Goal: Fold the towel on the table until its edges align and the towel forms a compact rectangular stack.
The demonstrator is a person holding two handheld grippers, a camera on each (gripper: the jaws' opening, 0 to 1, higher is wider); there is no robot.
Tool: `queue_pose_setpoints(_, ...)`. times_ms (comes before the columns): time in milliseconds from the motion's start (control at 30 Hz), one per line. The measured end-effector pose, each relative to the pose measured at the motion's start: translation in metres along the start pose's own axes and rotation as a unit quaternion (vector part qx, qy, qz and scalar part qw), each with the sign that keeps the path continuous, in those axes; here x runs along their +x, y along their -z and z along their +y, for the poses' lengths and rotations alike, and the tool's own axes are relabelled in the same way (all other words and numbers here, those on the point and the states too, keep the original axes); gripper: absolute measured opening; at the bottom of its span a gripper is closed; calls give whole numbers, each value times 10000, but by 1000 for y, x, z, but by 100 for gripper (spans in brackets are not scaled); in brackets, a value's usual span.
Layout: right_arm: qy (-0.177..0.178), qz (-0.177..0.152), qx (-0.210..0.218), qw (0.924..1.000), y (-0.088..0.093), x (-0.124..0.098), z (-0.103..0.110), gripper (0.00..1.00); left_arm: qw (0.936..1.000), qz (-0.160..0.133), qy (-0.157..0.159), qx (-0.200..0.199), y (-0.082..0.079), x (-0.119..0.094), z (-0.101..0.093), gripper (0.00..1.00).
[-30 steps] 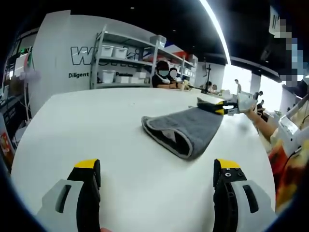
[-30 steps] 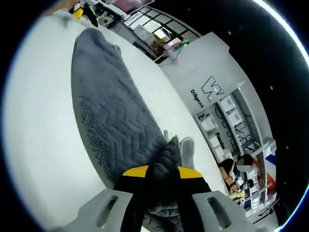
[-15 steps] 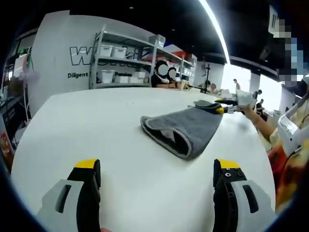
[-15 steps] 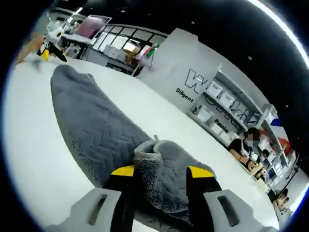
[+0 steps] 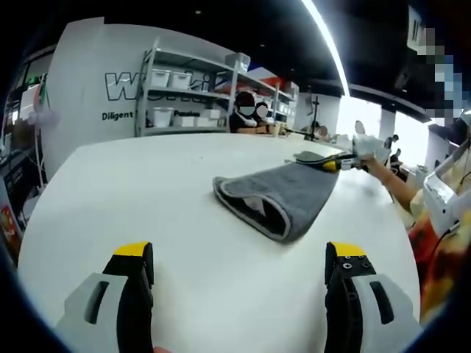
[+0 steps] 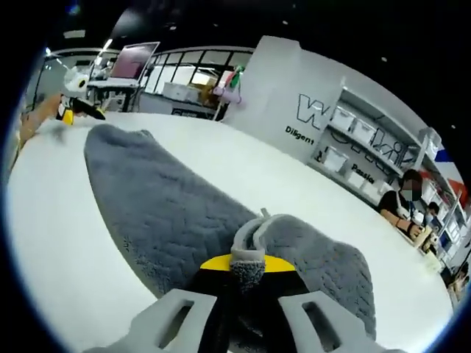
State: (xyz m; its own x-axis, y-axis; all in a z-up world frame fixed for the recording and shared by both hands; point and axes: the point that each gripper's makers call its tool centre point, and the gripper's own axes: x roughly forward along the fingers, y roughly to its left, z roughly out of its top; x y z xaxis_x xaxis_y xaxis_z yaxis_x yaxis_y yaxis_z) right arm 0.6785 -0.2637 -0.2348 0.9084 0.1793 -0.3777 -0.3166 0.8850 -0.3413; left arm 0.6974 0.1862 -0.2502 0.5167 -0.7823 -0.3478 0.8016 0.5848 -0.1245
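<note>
On the white table [image 5: 147, 191], the grey towel [image 5: 283, 195] lies folded over, well ahead of the left tongs [image 5: 239, 257], whose jaws are spread wide apart with nothing between. Right tongs [image 6: 246, 276] are clamped on a bunched towel corner at the far end; towel body stretches away across the table. Behind, a shelf rack [image 5: 195, 92] holds white storage bins [image 5: 163, 76], contents too small to tell.
</note>
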Motion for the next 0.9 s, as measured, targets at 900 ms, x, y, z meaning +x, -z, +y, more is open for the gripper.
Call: queue_pose_setpoints(900, -164, -1319, 459, 9901, -111, -18, 4, 2, 9997, -1, 219, 145, -3, 1, -12, 98)
